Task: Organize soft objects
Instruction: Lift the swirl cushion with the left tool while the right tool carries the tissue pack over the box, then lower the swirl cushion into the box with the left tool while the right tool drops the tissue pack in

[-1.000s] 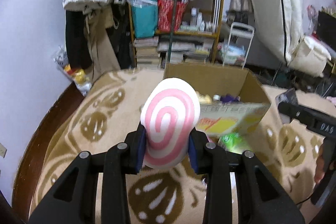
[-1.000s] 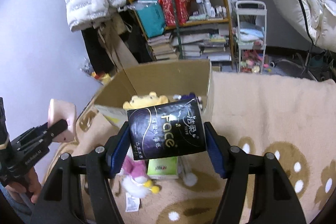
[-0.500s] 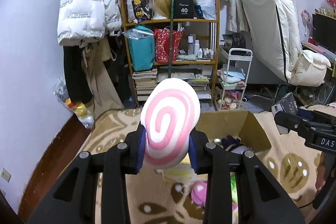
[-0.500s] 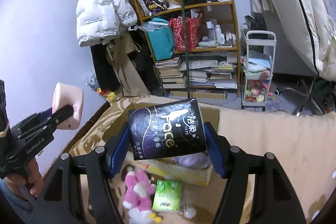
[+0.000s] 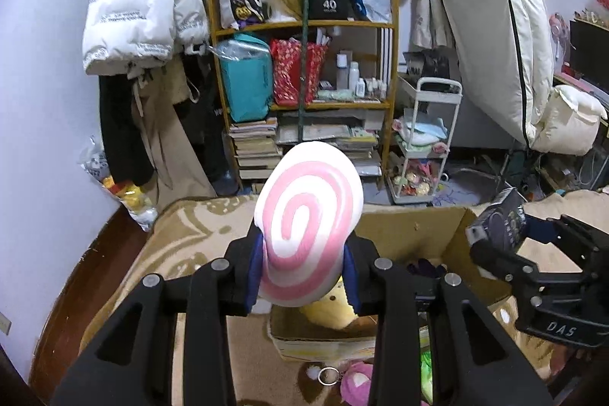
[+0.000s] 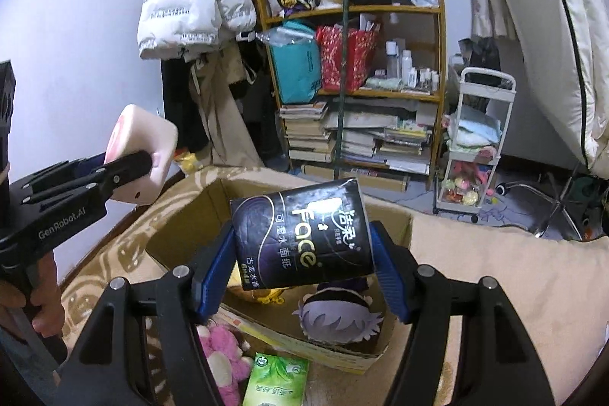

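My left gripper is shut on a white cushion with a pink spiral, held upright over the near left part of an open cardboard box. My right gripper is shut on a black pack of tissues, tilted a little, above the same box. Inside the box lie a yellow plush and a grey-haired doll. In the right wrist view the left gripper and its cushion hang at the left. The left wrist view shows the right gripper at the right.
A pink plush and a green tissue pack lie on the patterned beige rug in front of the box. Beyond stand a crowded wooden shelf, a white trolley, hanging coats and a leaning mattress.
Both grippers have carried their loads forward, from short of the box to above it. The box now sits low in both views. Neither grip has changed.
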{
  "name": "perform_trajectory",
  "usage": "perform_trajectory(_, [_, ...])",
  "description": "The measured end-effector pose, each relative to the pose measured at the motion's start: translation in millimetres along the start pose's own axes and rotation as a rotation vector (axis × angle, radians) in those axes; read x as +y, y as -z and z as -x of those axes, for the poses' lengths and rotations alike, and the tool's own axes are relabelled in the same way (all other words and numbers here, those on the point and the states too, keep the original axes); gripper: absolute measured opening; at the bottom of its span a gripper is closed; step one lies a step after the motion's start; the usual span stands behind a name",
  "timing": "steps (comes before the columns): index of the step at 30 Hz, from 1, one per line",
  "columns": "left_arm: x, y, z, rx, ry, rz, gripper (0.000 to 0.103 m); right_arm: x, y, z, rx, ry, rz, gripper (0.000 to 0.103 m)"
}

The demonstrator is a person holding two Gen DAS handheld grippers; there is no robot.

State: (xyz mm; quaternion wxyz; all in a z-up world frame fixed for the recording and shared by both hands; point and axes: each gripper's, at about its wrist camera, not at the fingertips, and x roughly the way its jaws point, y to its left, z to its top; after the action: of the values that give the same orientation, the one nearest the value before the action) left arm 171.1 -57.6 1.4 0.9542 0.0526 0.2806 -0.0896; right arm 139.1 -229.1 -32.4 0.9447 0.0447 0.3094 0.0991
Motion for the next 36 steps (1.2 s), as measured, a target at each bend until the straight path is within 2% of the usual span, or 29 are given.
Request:
perform_trajectory(6, [-5, 13, -17, 0.055, 0.019, -0.006, 0.035, -10, 8, -14, 0.031, 0.005, -0.023, 0.071])
perform_trajectory(10, [-1, 20, -26, 0.095, 0.074, 0.055, 0.035, -17, 15, -21, 0.054, 0.006, -0.041, 0.072])
perform_trajectory(15, [-7, 25, -30, 0.100, 0.074, 0.034, 0.036, -19, 21, -30, 0.076, 0.003, -0.052, 0.072])
perform_trajectory(19, [-5, 29, -33, 0.106, 0.120, 0.066, 0.037, -17, 24, -35, 0.094, 0.002, -0.043, 0.072])
perform_trajectory(26, [-12, 37, -38, 0.131, 0.087, 0.021, 0.044, -19, 27, -38, 0.113, 0.004, -0.041, 0.072])
perform_trajectory(29, [-15, 40, -40, 0.145, 0.062, -0.002, 0.051, -18, 29, -39, 0.130, 0.008, -0.022, 0.073])
perform_trajectory(36, [-13, 39, -31, 0.111, 0.044, -0.004, 0.072, -12, 33, -35, 0.138, 0.016, 0.019, 0.077])
